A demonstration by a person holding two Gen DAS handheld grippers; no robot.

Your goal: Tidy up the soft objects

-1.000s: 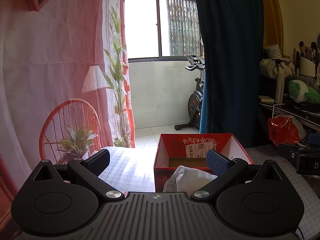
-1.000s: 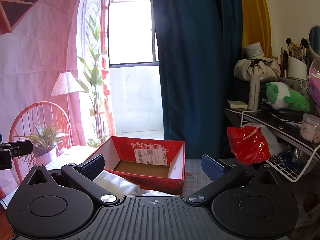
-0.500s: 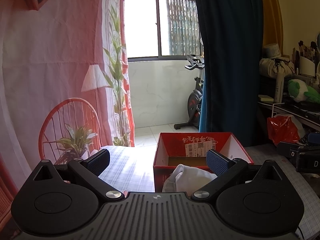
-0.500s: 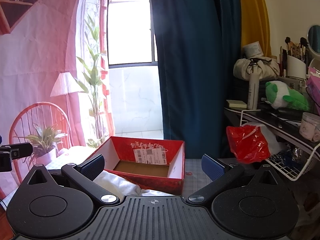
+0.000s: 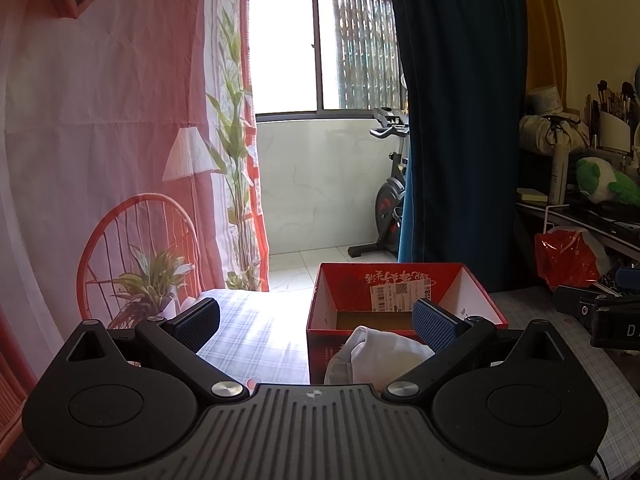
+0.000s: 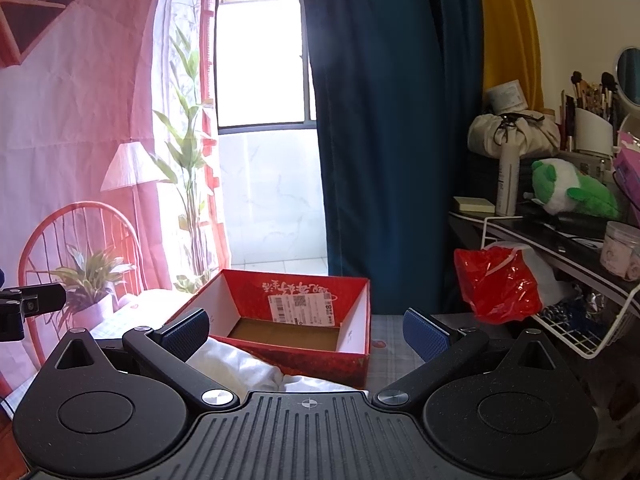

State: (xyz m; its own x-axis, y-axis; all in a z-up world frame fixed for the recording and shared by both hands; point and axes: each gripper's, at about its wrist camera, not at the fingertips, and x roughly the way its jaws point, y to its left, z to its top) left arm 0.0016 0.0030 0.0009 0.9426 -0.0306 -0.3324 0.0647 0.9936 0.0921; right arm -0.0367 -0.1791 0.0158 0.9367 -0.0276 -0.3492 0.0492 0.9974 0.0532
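Observation:
A crumpled white cloth (image 5: 378,354) lies on the checked table, touching the near wall of an open red cardboard box (image 5: 476,286). My left gripper (image 5: 316,322) is open and holds nothing; its right finger sits above the cloth. From the right wrist the same white cloth (image 6: 240,366) lies in front of the red box (image 6: 352,336), whose brown floor shows bare. My right gripper (image 6: 306,332) is open too, hovering over the cloth and the box's near edge. The other gripper's tip shows at each view's outer edge.
The checked tablecloth (image 5: 248,332) covers the table. A dark blue curtain (image 6: 384,140) hangs behind the box. To the right stand a cluttered shelf with a green plush toy (image 6: 572,192), a red plastic bag (image 6: 498,284) and a white wire rack (image 6: 592,332).
Both views have drifted only slightly; the box and cloth sit a touch lower in the left wrist view. Both grippers stay open and the cloth has not moved.

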